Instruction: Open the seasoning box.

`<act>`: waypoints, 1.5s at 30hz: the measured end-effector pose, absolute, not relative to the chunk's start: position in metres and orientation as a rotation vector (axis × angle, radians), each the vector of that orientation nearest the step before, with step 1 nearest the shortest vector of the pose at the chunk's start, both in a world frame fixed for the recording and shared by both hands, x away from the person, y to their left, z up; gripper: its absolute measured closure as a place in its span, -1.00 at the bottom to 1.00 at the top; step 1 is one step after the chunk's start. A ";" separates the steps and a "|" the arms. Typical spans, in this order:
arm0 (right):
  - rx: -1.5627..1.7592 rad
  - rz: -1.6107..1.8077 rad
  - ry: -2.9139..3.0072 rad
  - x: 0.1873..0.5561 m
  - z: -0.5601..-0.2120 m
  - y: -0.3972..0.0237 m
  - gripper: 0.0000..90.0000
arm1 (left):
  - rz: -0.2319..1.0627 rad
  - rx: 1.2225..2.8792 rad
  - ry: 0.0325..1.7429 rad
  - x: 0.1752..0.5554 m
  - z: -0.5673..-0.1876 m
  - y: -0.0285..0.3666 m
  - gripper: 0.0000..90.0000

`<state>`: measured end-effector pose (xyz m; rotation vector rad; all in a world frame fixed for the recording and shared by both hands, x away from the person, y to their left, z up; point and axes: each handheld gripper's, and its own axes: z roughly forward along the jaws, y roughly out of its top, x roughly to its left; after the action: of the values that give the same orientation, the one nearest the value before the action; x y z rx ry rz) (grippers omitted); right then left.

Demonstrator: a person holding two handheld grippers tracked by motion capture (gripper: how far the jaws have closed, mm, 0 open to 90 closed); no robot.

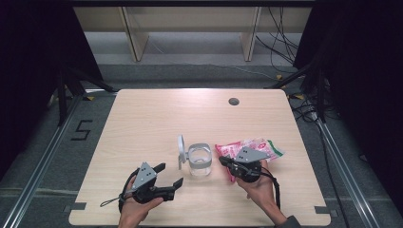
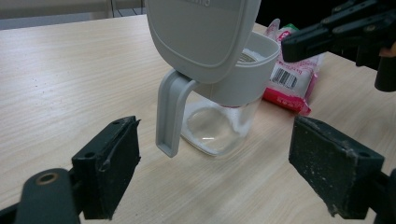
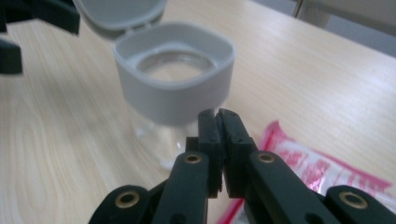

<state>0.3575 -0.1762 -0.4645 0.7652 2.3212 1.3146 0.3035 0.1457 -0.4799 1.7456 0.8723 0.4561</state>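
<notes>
Glass jar point(image 1: 200, 163) with a grey collar stands near the middle of the wooden table point(image 1: 157, 118), its grey flip lid point(image 1: 181, 150) swung up and back on its hinge, so the mouth is already open. Just to its right lies a pink and white sealed packet point(image 1: 259, 147), flat on the table, and it appears unopened. My reading is that the work is to get the packet's contents into the jar: the opening of the jar looks done, while picking up, tearing and pouring the packet all look yet to come. A little white residue clings low inside the glass, as the left gripper view shows; otherwise the jar looks empty.

Left gripper point(image 1: 167, 176) rests on the table in front and to the left of the jar, jaws spread wide and empty, the jar standing beyond them and apart from both pads. Right gripper point(image 1: 227, 164) lies over the packet's near left end, jaws pressed together with nothing visibly between them, tips pointing at the jar's collar and close to it, not touching.
</notes>
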 end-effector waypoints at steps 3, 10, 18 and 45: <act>0.734 1.240 2.351 0.356 -0.473 -0.177 1.00 | 0.459 1.760 0.875 0.304 -0.481 0.146 -0.65; 0.711 1.095 2.394 0.354 -0.486 -0.177 1.00 | 0.436 1.752 0.885 0.303 -0.484 0.142 -0.64; 0.694 1.028 2.410 0.349 -0.491 -0.179 1.00 | 0.445 1.761 0.881 0.303 -0.483 0.144 -0.64; 0.932 1.218 2.304 0.345 -0.474 -0.239 0.70 | 0.440 1.760 0.902 0.304 -0.484 0.147 -0.64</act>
<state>0.3450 -0.2389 -0.4738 0.9323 2.3044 1.2177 0.3035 0.1466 -0.4841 1.7600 0.9019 0.4398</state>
